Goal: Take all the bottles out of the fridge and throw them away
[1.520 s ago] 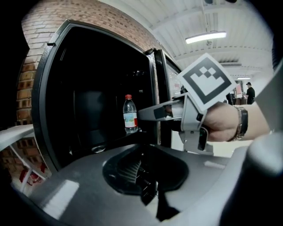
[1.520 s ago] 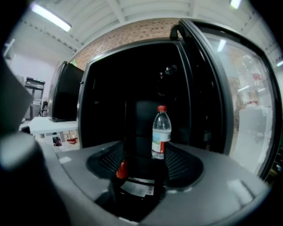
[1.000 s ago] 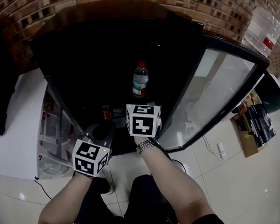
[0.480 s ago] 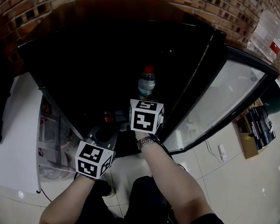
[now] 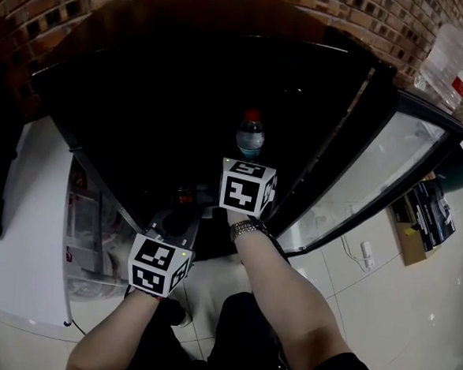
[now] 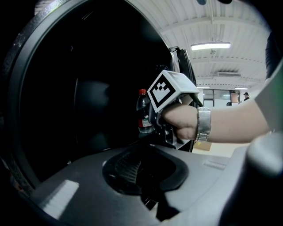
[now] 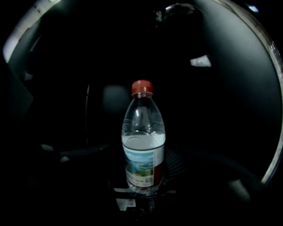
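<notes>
A clear water bottle point(image 5: 251, 134) with a red cap and a green label stands upright inside the dark fridge point(image 5: 143, 95). My right gripper point(image 5: 247, 167) reaches into the fridge just short of the bottle. In the right gripper view the bottle point(image 7: 143, 145) fills the middle. Its foot stands at my right gripper's point(image 7: 143, 198) dim jaws, which have just been closing and do not press on it. My left gripper point(image 5: 178, 214) waits at the fridge's lower edge; its grey front point(image 6: 146, 176) hides how the jaws stand. A small red-topped dark thing point(image 5: 185, 194) lies just beyond it.
The fridge's glass door point(image 5: 382, 175) stands swung open to the right. A big water jug point(image 5: 450, 57) rests up at the right. A white wire-shelved unit point(image 5: 23, 229) flanks the fridge on the left. A cardboard box point(image 5: 423, 209) sits on the tiled floor.
My right gripper has pushed forward into the fridge, nearer the water bottle. The left gripper has crept a little forward too. The bottle has stayed put.
</notes>
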{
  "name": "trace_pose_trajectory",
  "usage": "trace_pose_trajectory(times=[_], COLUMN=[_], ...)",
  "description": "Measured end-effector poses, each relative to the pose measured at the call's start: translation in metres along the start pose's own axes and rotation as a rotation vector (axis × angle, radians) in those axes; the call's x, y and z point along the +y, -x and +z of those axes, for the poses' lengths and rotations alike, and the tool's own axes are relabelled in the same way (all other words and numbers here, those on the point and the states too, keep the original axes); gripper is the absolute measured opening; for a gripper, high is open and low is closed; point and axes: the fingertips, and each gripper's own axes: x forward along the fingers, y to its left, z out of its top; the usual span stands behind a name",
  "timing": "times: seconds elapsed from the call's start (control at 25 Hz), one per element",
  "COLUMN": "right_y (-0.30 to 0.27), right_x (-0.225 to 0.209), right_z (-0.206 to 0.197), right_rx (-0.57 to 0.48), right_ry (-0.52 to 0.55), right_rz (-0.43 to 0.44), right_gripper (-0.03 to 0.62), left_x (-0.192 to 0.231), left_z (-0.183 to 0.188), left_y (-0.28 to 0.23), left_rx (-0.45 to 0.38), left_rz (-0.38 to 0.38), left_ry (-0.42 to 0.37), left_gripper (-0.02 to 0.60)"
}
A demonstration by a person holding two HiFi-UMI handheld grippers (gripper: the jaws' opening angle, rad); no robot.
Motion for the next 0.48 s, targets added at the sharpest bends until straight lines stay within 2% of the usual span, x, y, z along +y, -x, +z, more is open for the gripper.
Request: trace_pose_trajectory(times=[0.16, 0.48], right_y=[-0.003, 0.007], right_x=[0.000, 0.005], right_z=[0.001, -0.004], right_rx=[0.003, -0.007], right_ry=[-0.011, -0.004], right_rz=[0.004, 0.067], right_gripper=[0.282, 0.272], left_x=[0.005, 0.004], left_z=[0.000, 0.002], left_y=[0.001, 0.004], left_rx=[-0.005, -0.014], left_rz=[-0.001, -0.001], left_ry=[0.005, 0.014], left_gripper=[0.006, 0.006])
